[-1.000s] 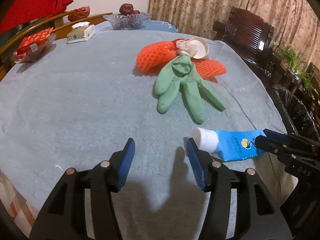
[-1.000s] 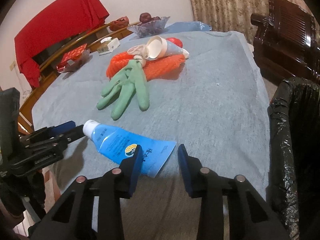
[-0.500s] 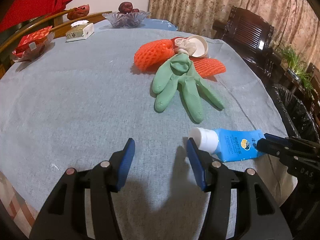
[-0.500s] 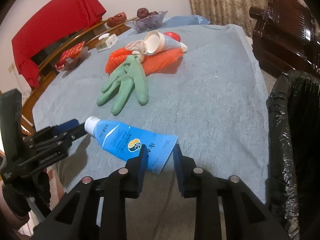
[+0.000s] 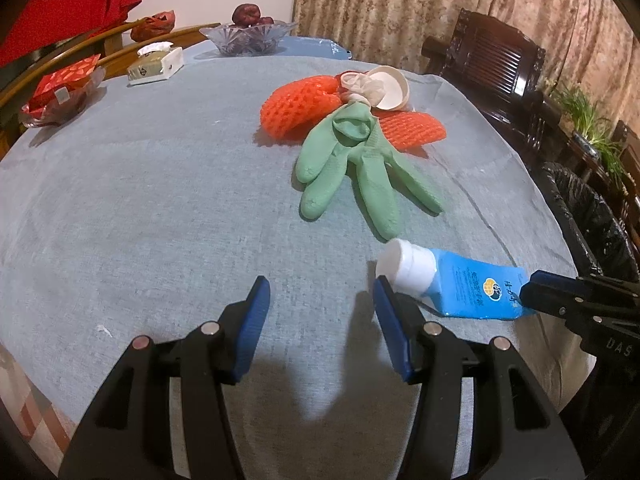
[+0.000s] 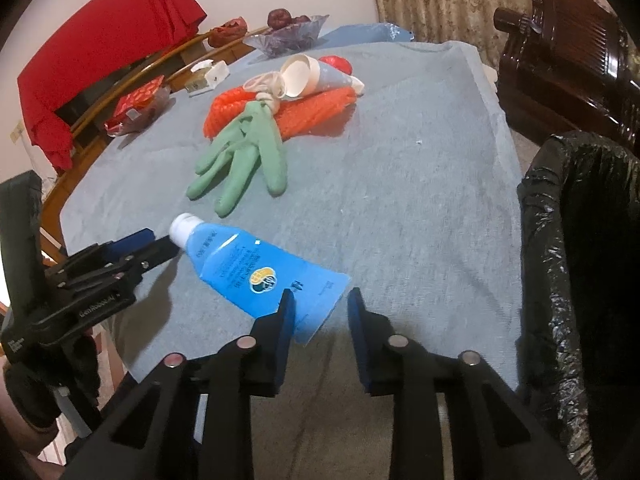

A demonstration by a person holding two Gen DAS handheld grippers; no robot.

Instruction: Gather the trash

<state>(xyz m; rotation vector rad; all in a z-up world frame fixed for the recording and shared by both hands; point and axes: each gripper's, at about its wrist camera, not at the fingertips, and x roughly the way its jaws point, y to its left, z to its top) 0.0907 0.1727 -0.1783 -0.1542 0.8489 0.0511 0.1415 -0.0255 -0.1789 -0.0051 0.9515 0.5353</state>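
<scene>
Table (image 5: 120, 208): round, draped in a grey-blue cloth; carries all the trash items.
Bin (image 6: 580, 248): lined with a black plastic bag, standing just past the table edge, on the right of the right wrist view.
Chair (image 5: 492, 64): dark carved wood, beyond the far right side of the table.
Left gripper (image 5: 320, 320): fingers spread wide, blue pads facing each other, nothing between them; hovering low at the near table edge. Its right-hand finger sits just beside the tube's cap. Body lettering too small to read.
Right gripper (image 6: 320, 312): fingers moderately apart, the flat tail end of the tube lying between the tips; contact with the pads cannot be told. In the left wrist view its body shows the letters "DAS".
Green glove (image 5: 352, 164): rubber, fingers splayed toward the cameras, cuff bunched against the orange pile.
Orange foam nets (image 5: 300, 104): two pieces, mid-table, partly under the glove cuff.
Tube (image 6: 256, 268): blue, white cap pointing at the left gripper, lying flat near the table edge; round yellow-and-blue logo and small printed text, not legible.
Paper cup (image 6: 308, 76): white, on its side, at the far end of the pile.
Tissue box (image 5: 156, 66): far left, printing unreadable.
</scene>
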